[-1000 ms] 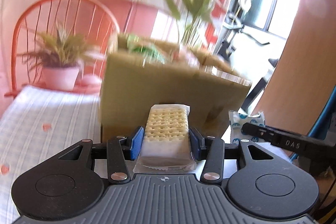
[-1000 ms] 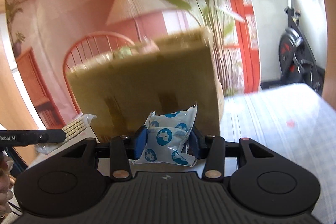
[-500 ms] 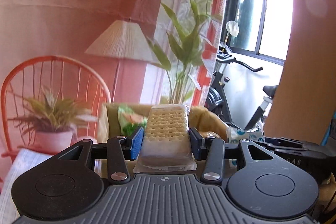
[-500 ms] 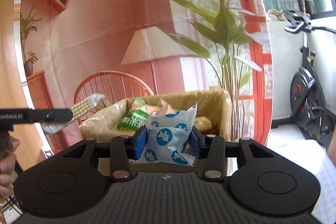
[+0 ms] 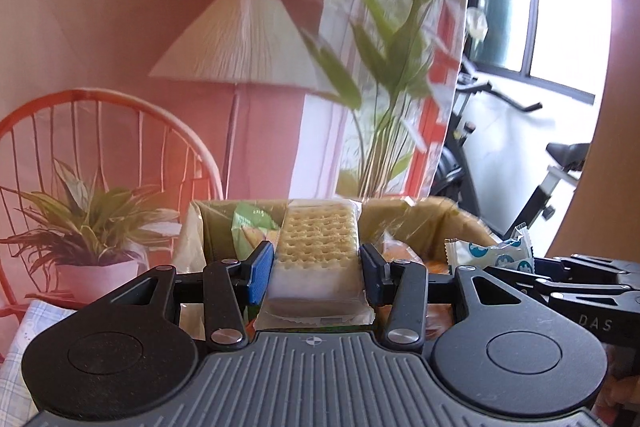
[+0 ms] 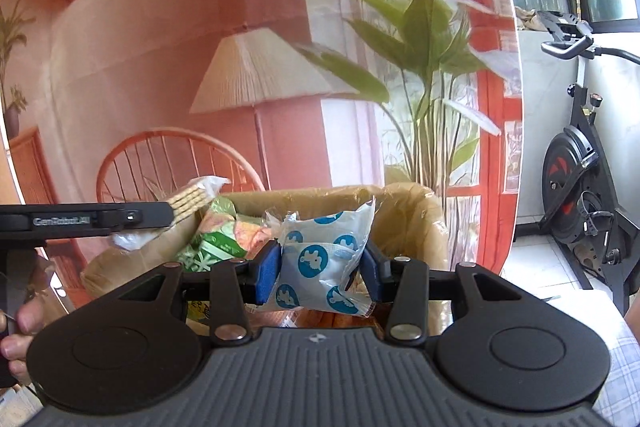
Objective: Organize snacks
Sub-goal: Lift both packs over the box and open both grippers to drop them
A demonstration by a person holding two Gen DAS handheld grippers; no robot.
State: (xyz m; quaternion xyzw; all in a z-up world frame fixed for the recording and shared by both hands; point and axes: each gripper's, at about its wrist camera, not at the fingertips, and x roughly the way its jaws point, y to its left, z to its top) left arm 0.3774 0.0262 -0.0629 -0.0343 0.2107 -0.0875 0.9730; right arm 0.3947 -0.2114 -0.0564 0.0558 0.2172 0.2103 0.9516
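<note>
My left gripper [image 5: 317, 275] is shut on a clear-wrapped pack of crackers [image 5: 316, 247], held over the open brown box [image 5: 432, 219]. My right gripper [image 6: 320, 271] is shut on a pale blue snack packet with round blue logos [image 6: 320, 259], also over the brown box [image 6: 420, 219]. The box holds a green snack bag [image 6: 212, 243] and several other packets. The cracker pack shows at the left of the right wrist view [image 6: 188, 203], and the blue packet at the right of the left wrist view [image 5: 492, 255].
A potted plant [image 5: 92, 227] stands on the checked tablecloth [image 5: 20, 339] left of the box. Behind is a printed backdrop with a lamp [image 5: 240, 43] and chair. An exercise bike [image 6: 580, 187] stands at the right.
Both grippers have risen from in front of the box's side wall to above its open top, each still holding its snack. The box's contents have come into view.
</note>
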